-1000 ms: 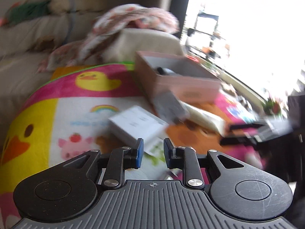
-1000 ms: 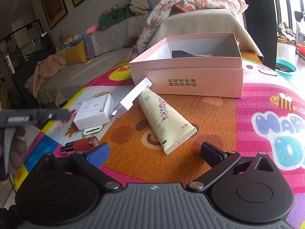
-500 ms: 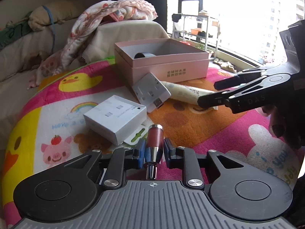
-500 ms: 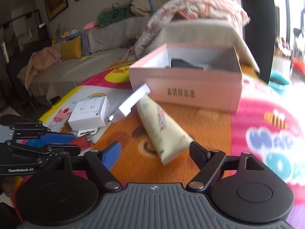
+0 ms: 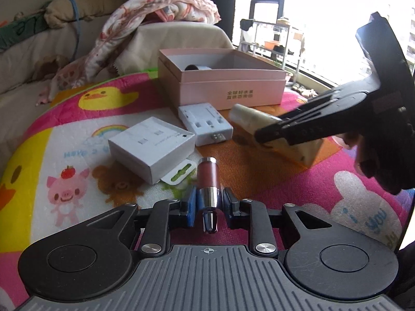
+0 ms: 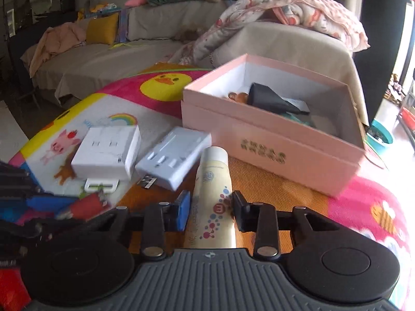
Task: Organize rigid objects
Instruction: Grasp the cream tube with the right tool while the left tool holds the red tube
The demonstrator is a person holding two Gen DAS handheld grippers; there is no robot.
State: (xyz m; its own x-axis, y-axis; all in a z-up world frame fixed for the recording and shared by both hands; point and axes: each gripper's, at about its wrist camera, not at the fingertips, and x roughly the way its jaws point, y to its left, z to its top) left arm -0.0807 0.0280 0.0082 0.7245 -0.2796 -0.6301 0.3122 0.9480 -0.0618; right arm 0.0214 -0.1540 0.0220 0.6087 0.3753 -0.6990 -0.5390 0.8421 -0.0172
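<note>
I had the left tongs (image 5: 207,202) clamped on the lipstick (image 5: 208,181), right tongs (image 6: 210,208) closing around the tube (image 6: 212,189); two white boxes (image 5: 151,143) waited outside the pink box (image 6: 272,140).

1. A cartoon-print mat (image 5: 103,119) covers the surface.
2. On it sits an open pink box (image 5: 228,88).
3. Two white boxes (image 5: 153,147) (image 5: 205,123) lie near it.
4. A cream tube (image 6: 214,178) lies beside them.
</note>
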